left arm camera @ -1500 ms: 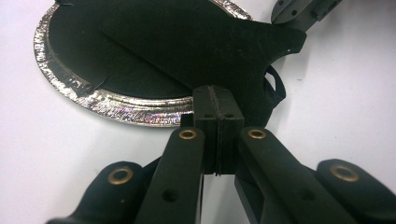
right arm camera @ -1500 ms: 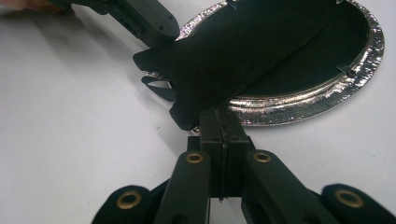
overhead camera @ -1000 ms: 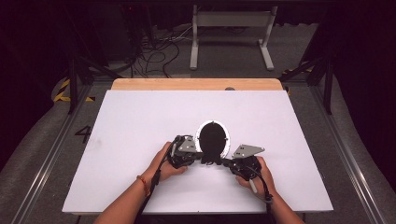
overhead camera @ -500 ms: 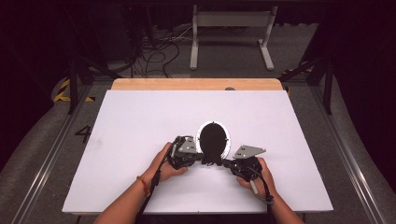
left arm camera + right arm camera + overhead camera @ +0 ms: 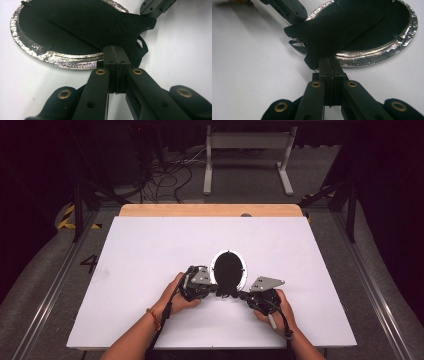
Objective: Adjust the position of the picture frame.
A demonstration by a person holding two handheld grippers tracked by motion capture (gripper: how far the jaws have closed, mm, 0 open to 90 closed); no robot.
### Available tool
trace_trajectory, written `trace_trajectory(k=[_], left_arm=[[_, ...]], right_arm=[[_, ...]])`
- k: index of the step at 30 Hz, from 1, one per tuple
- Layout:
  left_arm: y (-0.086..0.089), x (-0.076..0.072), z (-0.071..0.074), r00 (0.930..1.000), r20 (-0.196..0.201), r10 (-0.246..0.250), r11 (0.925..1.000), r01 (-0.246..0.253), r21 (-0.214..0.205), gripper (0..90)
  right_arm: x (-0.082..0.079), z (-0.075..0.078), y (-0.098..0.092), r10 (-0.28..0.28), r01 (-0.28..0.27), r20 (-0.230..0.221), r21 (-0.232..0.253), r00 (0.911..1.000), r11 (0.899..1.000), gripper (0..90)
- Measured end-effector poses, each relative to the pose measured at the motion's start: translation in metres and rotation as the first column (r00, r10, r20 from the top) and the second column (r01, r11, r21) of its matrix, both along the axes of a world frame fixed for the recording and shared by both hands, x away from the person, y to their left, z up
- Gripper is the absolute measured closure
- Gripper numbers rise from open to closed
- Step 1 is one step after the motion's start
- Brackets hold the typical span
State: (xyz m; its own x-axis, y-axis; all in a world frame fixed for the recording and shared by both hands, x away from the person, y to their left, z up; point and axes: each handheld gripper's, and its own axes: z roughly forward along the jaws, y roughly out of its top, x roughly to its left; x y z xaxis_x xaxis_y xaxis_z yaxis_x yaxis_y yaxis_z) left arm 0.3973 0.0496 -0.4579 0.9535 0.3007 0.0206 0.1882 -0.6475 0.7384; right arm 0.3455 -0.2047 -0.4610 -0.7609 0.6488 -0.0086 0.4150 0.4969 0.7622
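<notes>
nothing has moved since before; both hands stay put. white table (image 5: 150, 250), then shiny plate (image 5: 50, 56) just past the fingers, black cloth (image 5: 100, 22) on it. left gripper (image 5: 116, 56) and right gripper (image 5: 331, 68) pinch its corners shut. lift both together, evenly.
</notes>
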Motion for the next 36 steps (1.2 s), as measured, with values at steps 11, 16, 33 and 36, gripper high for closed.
trace_trajectory(k=[11, 16, 33, 36], left_arm=[[0.003, -0.011, 0.008, 0.9982, 0.060, 0.006, 0.9996, -0.008, 0.029, 83.8], [0.023, -0.027, 0.016, 0.9953, 0.090, 0.037, 0.9988, -0.040, 0.027, 74.3], [0.093, -0.076, 0.019, 0.9622, 0.175, 0.209, 0.9772, -0.212, 0.000, 37.6], [0.107, -0.089, 0.012, 0.9584, 0.175, 0.226, 0.9738, -0.227, -0.014, 33.4]], right_arm=[[-0.002, 0.008, 0.002, -0.010, 0.011, 0.024, -0.054, 0.9997, 0.998, 88.8], [-0.006, 0.015, -0.010, -0.024, 0.026, 0.025, -0.061, 0.9994, 0.998, 87.6], [-0.012, 0.027, -0.023, -0.014, 0.014, 0.031, 0.011, 0.9994, 1.000, 82.3], [-0.011, 0.028, -0.024, -0.025, 0.024, 0.025, 0.010, 0.9994, 1.000, 78.7]])
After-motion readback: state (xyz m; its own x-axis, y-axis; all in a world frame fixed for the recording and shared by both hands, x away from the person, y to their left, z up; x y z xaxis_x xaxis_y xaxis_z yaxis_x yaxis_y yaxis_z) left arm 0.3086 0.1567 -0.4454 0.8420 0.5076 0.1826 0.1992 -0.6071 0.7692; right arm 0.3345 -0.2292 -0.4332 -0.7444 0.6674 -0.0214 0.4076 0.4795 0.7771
